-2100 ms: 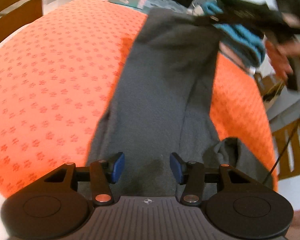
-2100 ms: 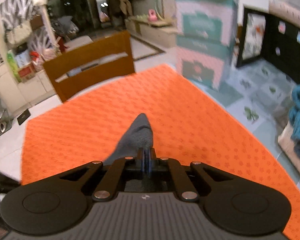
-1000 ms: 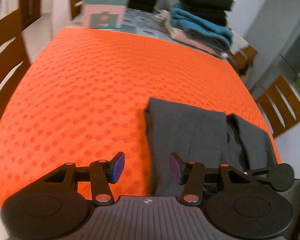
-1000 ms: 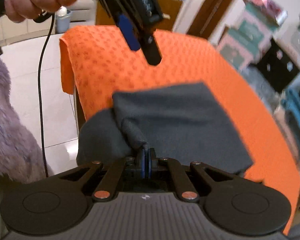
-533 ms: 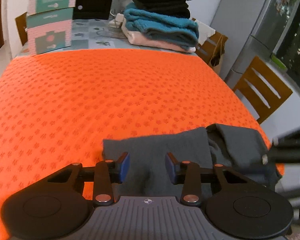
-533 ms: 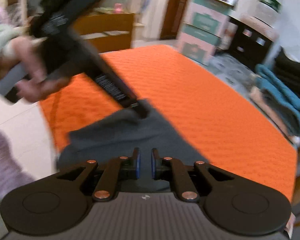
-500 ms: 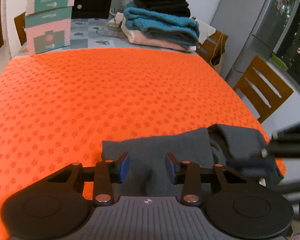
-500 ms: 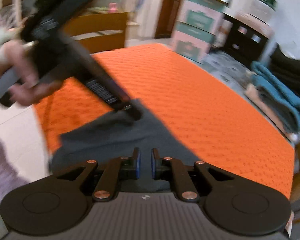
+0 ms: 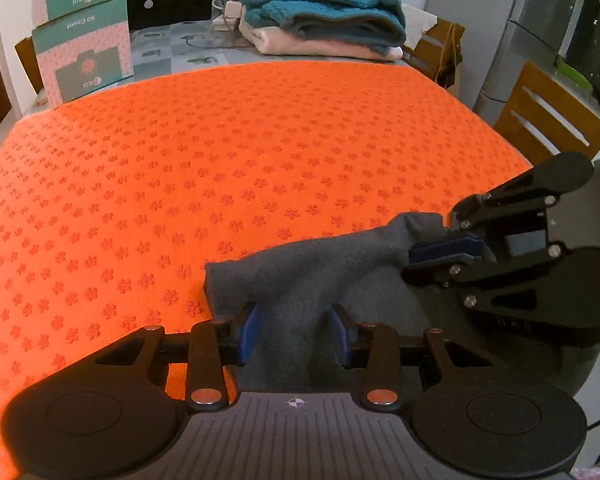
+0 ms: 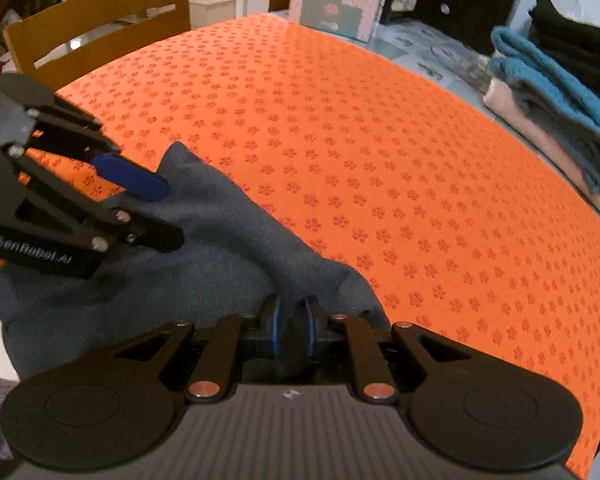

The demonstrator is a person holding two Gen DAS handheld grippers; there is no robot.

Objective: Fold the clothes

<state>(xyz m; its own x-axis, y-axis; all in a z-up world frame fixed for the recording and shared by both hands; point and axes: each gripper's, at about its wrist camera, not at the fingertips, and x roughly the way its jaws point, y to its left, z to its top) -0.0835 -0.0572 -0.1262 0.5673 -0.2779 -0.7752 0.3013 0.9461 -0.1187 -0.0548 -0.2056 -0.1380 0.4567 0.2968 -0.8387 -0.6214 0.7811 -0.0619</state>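
Note:
A dark grey garment lies folded at the near edge of the orange mat. My left gripper is open, with its blue pads either side of a raised fold of the cloth. My right gripper has its pads close together with a ridge of the grey garment between them. In the left wrist view the right gripper sits at the garment's right corner. In the right wrist view the left gripper rests on the garment's left part.
A stack of folded clothes, teal over pink with black on top, sits at the far end of the table. Pink and teal boxes stand at the far left. Wooden chairs stand beside the table.
The garment was laid down and folded over onto itself at the near edge. Both grippers have come down onto it. The right gripper, slightly open half a second ago, now has cloth between its pads.

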